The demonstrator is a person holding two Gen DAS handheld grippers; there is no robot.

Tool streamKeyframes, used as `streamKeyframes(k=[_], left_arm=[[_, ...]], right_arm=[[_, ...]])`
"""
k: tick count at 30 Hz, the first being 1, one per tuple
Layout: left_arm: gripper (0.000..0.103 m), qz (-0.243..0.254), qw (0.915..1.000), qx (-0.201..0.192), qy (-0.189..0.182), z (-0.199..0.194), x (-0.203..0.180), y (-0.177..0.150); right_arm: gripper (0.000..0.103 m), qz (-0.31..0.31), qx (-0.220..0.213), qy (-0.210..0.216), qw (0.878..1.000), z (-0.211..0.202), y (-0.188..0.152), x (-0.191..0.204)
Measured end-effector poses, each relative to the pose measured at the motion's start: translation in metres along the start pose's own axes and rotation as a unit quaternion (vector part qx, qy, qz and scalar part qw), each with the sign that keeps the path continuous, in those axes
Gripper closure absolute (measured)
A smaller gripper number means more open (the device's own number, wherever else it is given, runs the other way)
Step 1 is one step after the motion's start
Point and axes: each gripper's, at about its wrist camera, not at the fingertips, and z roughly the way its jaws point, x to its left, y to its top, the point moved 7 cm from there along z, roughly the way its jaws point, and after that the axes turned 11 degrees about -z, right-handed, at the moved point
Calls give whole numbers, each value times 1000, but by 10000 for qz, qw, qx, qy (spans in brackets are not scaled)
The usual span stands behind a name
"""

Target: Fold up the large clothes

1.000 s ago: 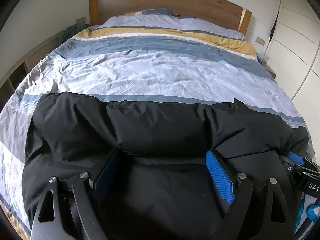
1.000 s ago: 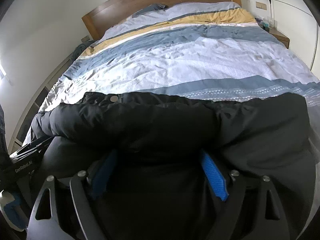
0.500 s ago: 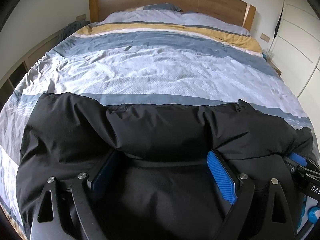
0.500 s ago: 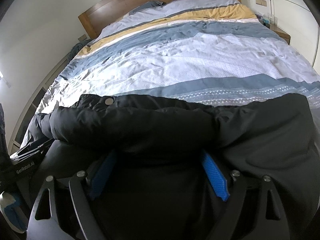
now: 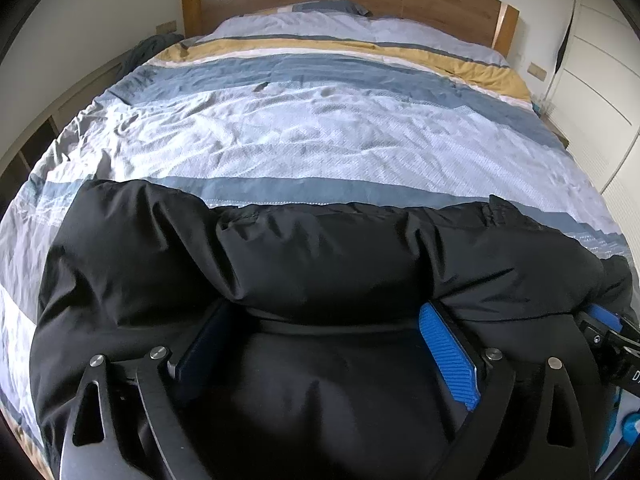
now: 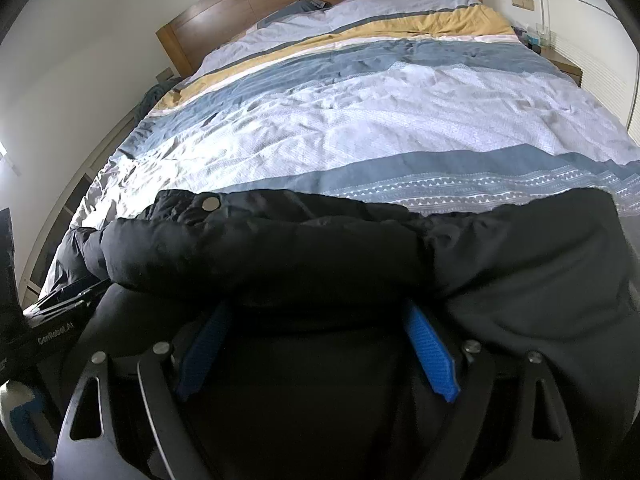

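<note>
Black puffer jacket (image 5: 320, 264) lay across the near end of the striped duvet (image 5: 320, 140), long axis running side to side, square to both grippers' pointing direction. Left gripper (image 5: 326, 320) sat over it with jaws opening — jacket fabric filled the gap between the blue pads (image 5: 448, 356), but the pads didn't look pressed into it, so I read it as released. Right gripper (image 6: 318, 320) was the same story: jaws wide apart, jacket bulging between them, no visible pinch (fingertips tucked under the rolled fold, so contact there is unclear). Rolled fold sat just ahead of both sets of fingertips; rest of the jacket was directly below and behind them. Both hands looked equally near — neither had an advantage. Next fold probably needs a re-grip at the jacket's side ends.
</note>
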Motion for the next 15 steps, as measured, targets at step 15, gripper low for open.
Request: streamKeyframes(k=[15], left_arm=[[6,-445,9982,252,302,-7,52,16]], right_arm=[[17,554,304,-297,9976,-33,-27,-72]])
